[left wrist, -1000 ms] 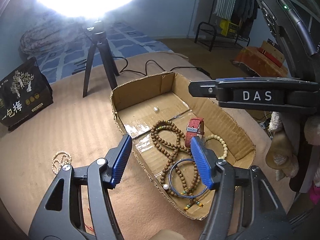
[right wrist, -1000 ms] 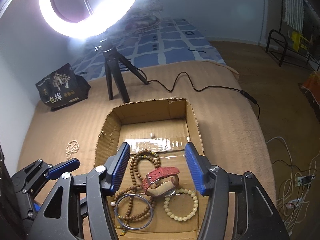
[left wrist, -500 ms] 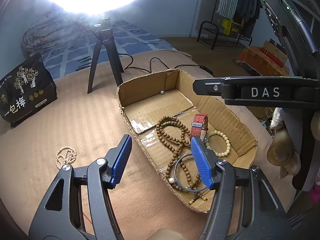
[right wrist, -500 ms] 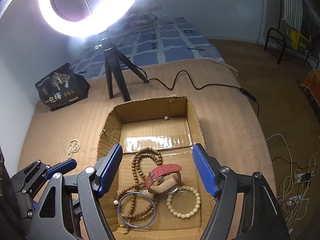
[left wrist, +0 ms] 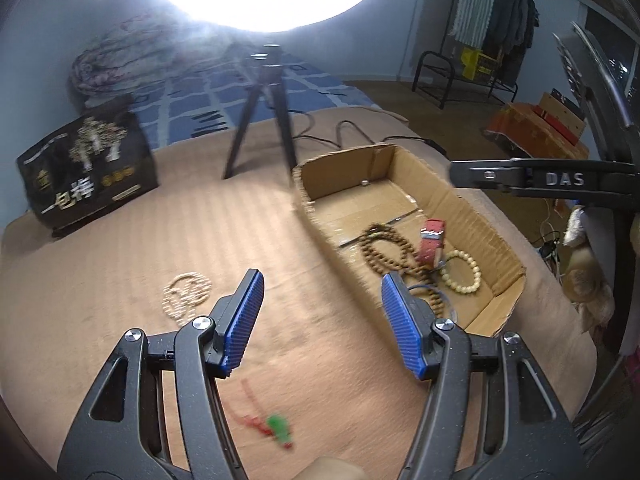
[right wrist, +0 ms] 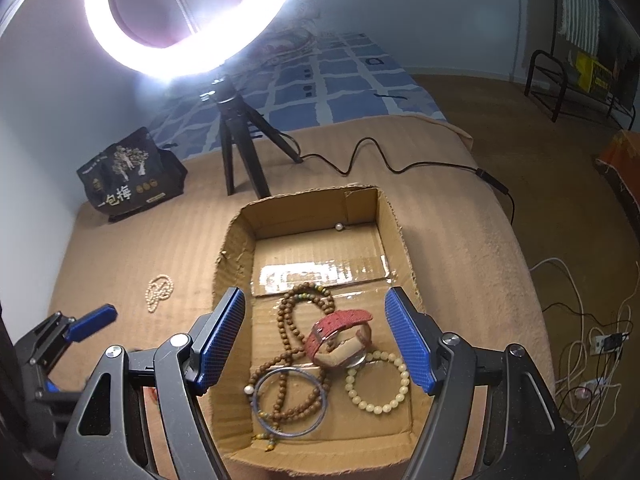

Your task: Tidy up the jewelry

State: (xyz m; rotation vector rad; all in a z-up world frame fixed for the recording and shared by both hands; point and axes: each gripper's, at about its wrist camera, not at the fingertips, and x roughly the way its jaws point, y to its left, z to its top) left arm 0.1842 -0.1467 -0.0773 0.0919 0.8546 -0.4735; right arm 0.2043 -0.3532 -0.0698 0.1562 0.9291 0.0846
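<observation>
Ahead of me a lit ring light (right wrist: 192, 20) stands on its black tripod (right wrist: 240, 152), a dark printed bag (right wrist: 132, 176) just beside it on the tan blanket (right wrist: 460, 232).

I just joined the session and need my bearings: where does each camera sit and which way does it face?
Left wrist: on the left gripper, over the blanket left of the cardboard box, facing the pearl necklace and the tripod; its open blue fingers show, plus the right gripper's arm at right.
Right wrist: on the right gripper, above the box's near end, looking down on the red watch; its open fingers show, and the left gripper at lower left.
Shared: box, necklace, tripod, black bag.
</observation>
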